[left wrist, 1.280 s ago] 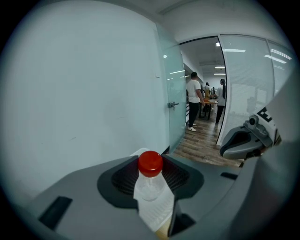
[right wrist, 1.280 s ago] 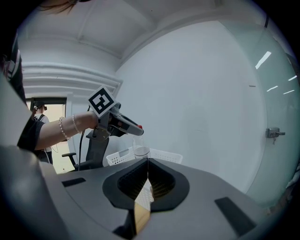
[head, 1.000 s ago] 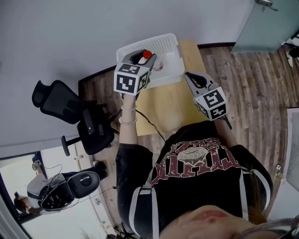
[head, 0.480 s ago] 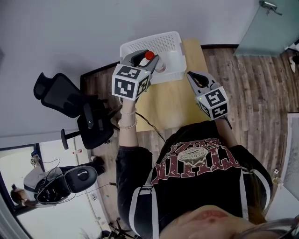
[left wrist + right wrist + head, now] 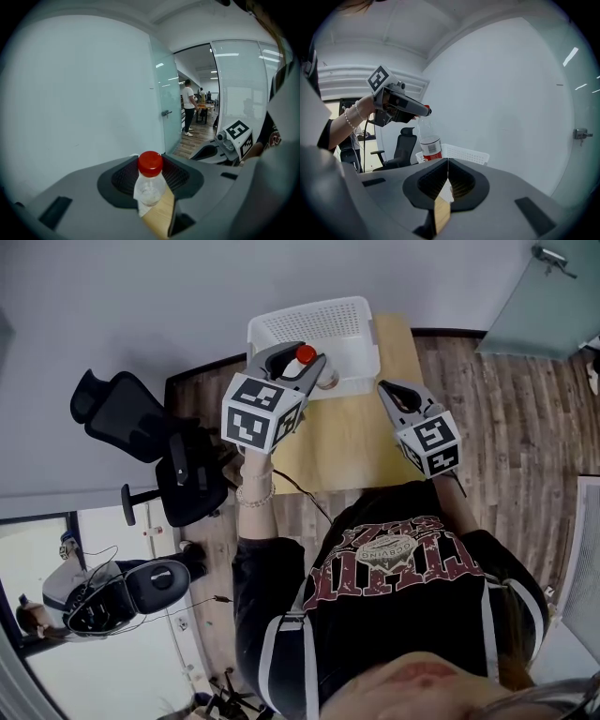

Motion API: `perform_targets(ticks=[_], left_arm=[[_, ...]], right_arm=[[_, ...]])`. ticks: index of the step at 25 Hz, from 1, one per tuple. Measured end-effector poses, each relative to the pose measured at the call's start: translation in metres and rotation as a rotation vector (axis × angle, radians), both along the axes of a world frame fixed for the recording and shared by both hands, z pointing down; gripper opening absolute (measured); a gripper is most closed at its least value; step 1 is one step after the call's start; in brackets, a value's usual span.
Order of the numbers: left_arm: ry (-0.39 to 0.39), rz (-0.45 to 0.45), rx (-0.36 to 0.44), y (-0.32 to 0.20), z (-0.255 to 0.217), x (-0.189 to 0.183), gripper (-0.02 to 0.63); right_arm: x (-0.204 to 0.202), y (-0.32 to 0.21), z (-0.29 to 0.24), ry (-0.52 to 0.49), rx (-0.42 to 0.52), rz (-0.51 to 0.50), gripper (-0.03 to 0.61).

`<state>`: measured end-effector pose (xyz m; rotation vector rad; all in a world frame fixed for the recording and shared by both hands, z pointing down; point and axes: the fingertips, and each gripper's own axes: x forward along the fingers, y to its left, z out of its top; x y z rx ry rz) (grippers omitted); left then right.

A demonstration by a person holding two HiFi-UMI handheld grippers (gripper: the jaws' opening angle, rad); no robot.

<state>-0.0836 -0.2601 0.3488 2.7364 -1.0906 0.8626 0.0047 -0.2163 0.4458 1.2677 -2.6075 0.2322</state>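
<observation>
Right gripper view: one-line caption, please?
Shut right gripper faces the left gripper holding a clear bottle by a white basket.

Light wooden table (image 5: pixel 349 442), seen from above, with its far short end toward the wall. A white perforated basket (image 5: pixel 309 317) stands on that far end and spans most of the width. The table stands on a wood-plank floor (image 5: pixel 511 427), with a black office chair (image 5: pixel 141 437) at its left.

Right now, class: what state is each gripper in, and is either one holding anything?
Left gripper: shut on the red-capped bottle.
Right gripper: shut, nothing between its jaws.
</observation>
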Motion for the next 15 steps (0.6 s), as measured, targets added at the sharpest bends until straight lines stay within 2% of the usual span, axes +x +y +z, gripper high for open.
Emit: perform_targets(ticks=[15], left_arm=[[0.014,0.008,-0.042,0.029,0.014,-0.004,0.196]], right_arm=[[-0.013,-0.001,0.004,0.019,-0.014,-0.048,0.018]])
